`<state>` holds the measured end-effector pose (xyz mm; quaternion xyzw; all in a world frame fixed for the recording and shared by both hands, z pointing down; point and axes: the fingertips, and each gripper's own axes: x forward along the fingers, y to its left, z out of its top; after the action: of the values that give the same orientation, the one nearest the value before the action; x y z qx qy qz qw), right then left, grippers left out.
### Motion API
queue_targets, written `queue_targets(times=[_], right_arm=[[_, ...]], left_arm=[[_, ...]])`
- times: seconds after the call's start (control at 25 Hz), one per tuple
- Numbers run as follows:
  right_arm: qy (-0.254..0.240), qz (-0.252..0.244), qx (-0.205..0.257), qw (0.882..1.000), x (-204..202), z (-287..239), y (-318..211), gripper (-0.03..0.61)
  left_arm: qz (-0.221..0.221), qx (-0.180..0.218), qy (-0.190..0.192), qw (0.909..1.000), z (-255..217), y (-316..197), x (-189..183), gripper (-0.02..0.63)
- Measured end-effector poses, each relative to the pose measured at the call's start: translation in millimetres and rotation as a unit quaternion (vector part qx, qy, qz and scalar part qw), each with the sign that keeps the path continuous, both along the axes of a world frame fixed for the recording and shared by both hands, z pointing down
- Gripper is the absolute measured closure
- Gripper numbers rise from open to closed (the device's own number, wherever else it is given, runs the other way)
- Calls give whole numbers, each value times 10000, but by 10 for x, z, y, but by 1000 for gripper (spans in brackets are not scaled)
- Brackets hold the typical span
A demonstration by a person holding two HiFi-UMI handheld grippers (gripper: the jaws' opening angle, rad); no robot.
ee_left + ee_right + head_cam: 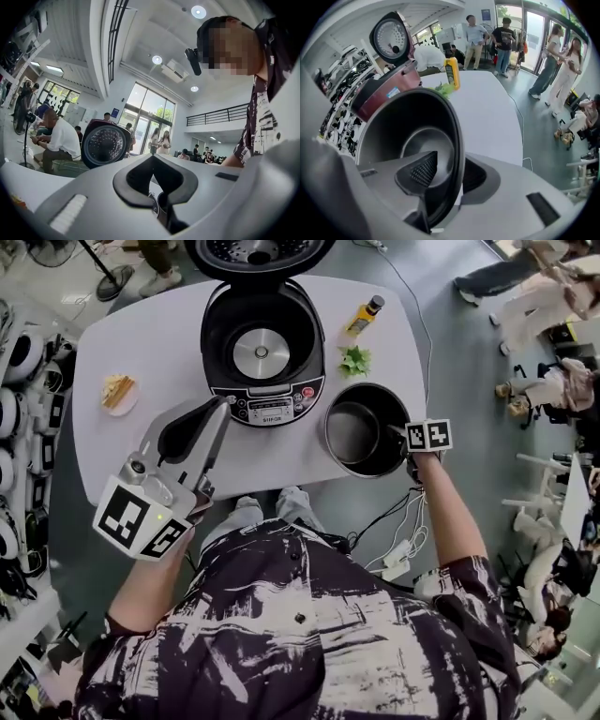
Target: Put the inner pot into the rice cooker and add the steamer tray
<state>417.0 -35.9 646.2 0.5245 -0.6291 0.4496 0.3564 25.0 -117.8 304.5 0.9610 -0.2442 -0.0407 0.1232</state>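
Now pinches the rim of the inner pot with the right hand-held gripper, one ribbed pad inside the wall and one outside, closed narrow onto the thin metal. Holds the left hand-held gripper shut and empty, tips together, aimed about level toward the front-left of the rice cooker.

Finds the pot standing on the table just right of the rice cooker and slightly nearer the person, apparently not lifted yet. Shows the rice cooker's lid open and its cavity bare down to the round metal heating plate. Judges only the grasp as made. Leaves the lift, the lowering into the cavity and the whole steamer-tray step still to do. Spots no steamer tray in any view.

Reads the pot as a deep round bowl, dark and smooth inside with a dull sheen and a thin flared lip, probably slippery under a one-sided pinch. Reads the rice cooker as rounded, with a glossy dark-red shell and a grey control panel in front. Notes a yellow bottle and a sprig of greens right of the rice cooker, and a small plate of pale food to its left, all on the white, matte, round-cornered table.
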Motion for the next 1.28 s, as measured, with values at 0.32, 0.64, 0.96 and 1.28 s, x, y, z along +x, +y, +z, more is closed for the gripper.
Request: queue_targets(times=[0.32,0.64,0.96,1.28], right_arm=[[342,560,-652,9957,165,136,51,571],[15,880,-684,9938,160,56,180,573],[-490,1167,-427,9910,326,-410,280,572],[-636,435,301,9966,157,-1923,-293,572]], left_arm=[[-36,-32,33,10000,15,-82,-160,609],[-57,-22,59,10000,-24,-114,-248,609],[77,-26,188,9998,-45,-173,-181,609],[205,63,466,9987,-149,-180,-119,609]])
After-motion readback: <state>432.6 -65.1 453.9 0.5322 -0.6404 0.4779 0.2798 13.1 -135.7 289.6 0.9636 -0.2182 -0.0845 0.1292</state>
